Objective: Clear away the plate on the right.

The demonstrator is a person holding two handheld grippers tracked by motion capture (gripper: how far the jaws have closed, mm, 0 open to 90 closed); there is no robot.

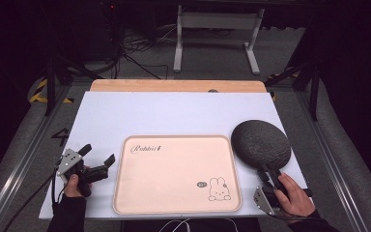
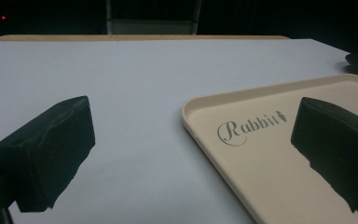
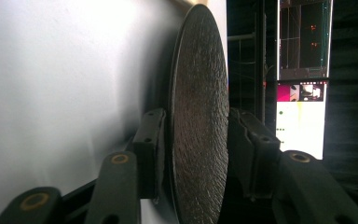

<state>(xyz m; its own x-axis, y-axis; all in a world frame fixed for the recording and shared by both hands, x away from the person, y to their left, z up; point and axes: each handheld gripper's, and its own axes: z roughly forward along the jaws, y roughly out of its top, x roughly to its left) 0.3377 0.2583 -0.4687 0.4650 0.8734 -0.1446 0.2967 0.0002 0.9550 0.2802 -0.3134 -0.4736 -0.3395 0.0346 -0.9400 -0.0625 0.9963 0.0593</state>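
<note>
Pale pink and rectangular, a plastic tray (image 1: 174, 174) with rounded corners lies flat at the near middle of the white worktop (image 1: 174, 113). It bears the word "Rabbit" in script near its far left corner and a small rabbit drawing near its near right corner.

At the tray's left, the left gripper (image 1: 98, 156) is held in the person's left hand (image 1: 72, 186) just above the worktop, its jaws spread wide with nothing between them. In the left gripper view one black pad (image 2: 46, 156) stands over bare worktop and the other over the tray's corner.

At the tray's right, the right hand (image 1: 294, 195) holds the right gripper (image 1: 266, 170), whose jaws are closed on the near edge of a dark grey, rough-textured round plate (image 1: 261, 142). The plate is tilted, just beside the tray's far right corner. In the right gripper view the plate (image 3: 200, 140) shows edge-on, clamped between both jaws.
</note>
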